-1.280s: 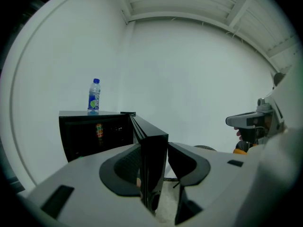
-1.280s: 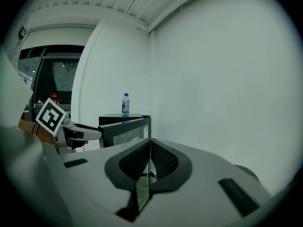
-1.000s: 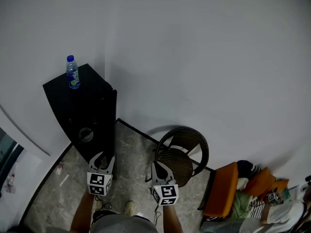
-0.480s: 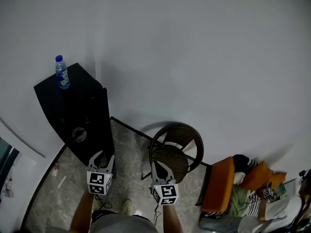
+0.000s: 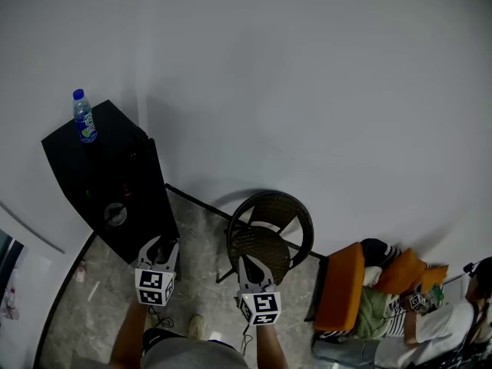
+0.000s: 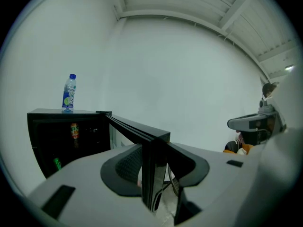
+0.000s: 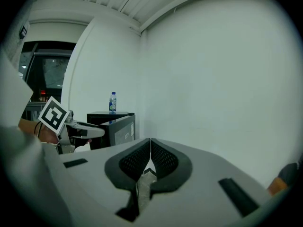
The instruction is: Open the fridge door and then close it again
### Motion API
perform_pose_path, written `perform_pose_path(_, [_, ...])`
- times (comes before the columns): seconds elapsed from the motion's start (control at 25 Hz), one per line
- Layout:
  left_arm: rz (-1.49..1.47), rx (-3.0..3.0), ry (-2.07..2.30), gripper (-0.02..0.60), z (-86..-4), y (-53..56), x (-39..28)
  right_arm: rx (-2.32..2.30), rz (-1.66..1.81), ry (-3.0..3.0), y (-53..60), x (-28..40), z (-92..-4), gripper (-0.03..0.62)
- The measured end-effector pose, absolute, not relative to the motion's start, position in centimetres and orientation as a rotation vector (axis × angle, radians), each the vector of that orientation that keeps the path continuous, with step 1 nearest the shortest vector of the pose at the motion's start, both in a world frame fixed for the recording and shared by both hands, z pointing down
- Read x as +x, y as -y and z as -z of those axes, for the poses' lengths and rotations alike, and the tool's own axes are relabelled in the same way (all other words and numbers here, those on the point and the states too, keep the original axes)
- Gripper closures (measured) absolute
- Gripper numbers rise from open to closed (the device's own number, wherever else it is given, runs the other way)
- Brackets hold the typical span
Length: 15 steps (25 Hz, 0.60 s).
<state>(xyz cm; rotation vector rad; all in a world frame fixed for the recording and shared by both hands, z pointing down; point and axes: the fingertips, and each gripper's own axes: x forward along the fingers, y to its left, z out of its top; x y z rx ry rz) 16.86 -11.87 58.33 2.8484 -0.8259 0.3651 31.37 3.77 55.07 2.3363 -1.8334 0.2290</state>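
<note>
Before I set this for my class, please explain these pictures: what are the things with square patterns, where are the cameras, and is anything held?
There is no robot here. A person holds a two-jaw tool in each hand, and the patterned cubes are part of those tools. One picture comes from a camera on the person's head, looking down. The other two come from cameras riding on the tools. The left tool grips the edge of the open fridge door. The black fridge has a water bottle on top. The right tool is shut and empty. A wicker chair stands on the floor nearby.
</note>
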Motion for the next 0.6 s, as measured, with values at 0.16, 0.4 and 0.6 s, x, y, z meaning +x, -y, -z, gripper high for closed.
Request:
perform_pose_path(0.16, [-0.365,2.851,0.812,0.420,-58.4,11.5,18.0,2.348,-0.224,1.807,-4.8,32.4,-55.4,0.569])
perform_pose_path(0.4, [-0.360,2.858,0.780,0.420,-58.4,11.3,20.2,2.371,-0.224,1.780,-5.4,33.8,-55.4,0.569])
perform_pose_path(0.6, [-0.366,2.869,0.757,0.423,-58.5,11.0,21.8,2.396,-0.234,1.753,-6.1,35.0,-55.5,0.569])
